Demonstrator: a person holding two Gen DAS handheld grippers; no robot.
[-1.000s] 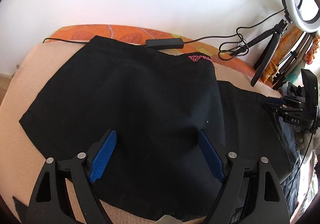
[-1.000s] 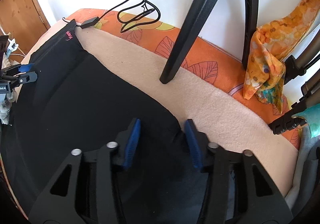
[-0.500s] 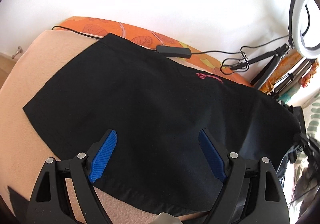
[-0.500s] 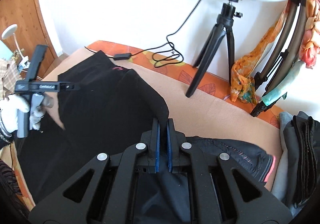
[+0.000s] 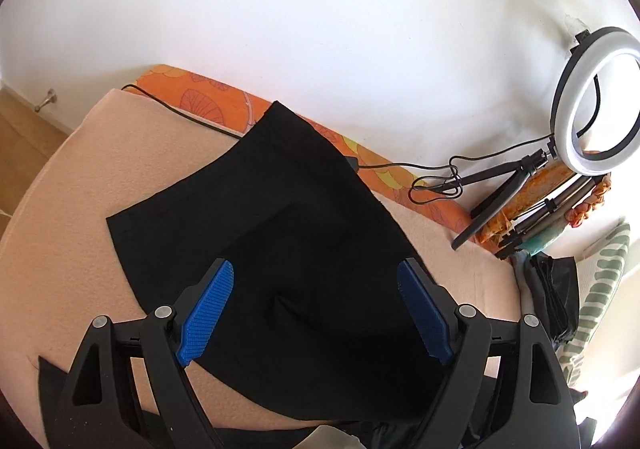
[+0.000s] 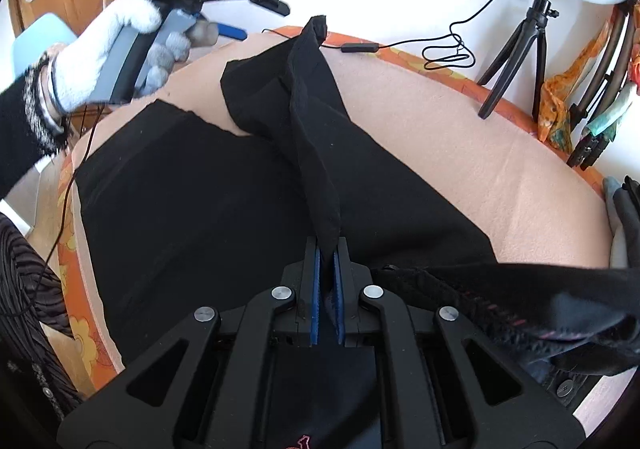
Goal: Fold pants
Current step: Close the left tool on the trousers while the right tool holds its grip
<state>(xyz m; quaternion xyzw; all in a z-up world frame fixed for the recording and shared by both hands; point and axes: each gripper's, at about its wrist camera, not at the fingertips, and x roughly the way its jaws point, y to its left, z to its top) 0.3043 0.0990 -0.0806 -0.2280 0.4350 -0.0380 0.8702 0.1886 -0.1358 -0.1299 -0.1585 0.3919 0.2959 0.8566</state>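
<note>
The black pants (image 6: pixel 208 209) are spread over the beige blanket (image 6: pixel 460 137) of the bed, one end raised into a narrow ridge that runs down into the right tongs (image 6: pixel 327 281). The right tongs are clenched on that fold of cloth, which is seen pinched between the blue pads (image 6: pixel 316 301). The left tongs (image 5: pixel 320 313) are released, the jaws standing wide above the fabric with nothing grasped; in the right wrist view they are seen lifted clear of the bed in a white-gloved hand (image 6: pixel 116 53). A ring light (image 5: pixel 592 101) on a small tripod (image 6: pixel 516 53) and a looped cable (image 6: pixel 448 57) are placed along the far edge by the wall. It is judged that the thin pinch could slip out if the cloth is dragged further, and that the layer beneath, which is not pinned, could be bunched or pulled askew. Compared with a second ago, the right tongs, then open over flat cloth, are now closed on it, and the gripped end has been carried across the garment; the left tongs have been raised.
</note>
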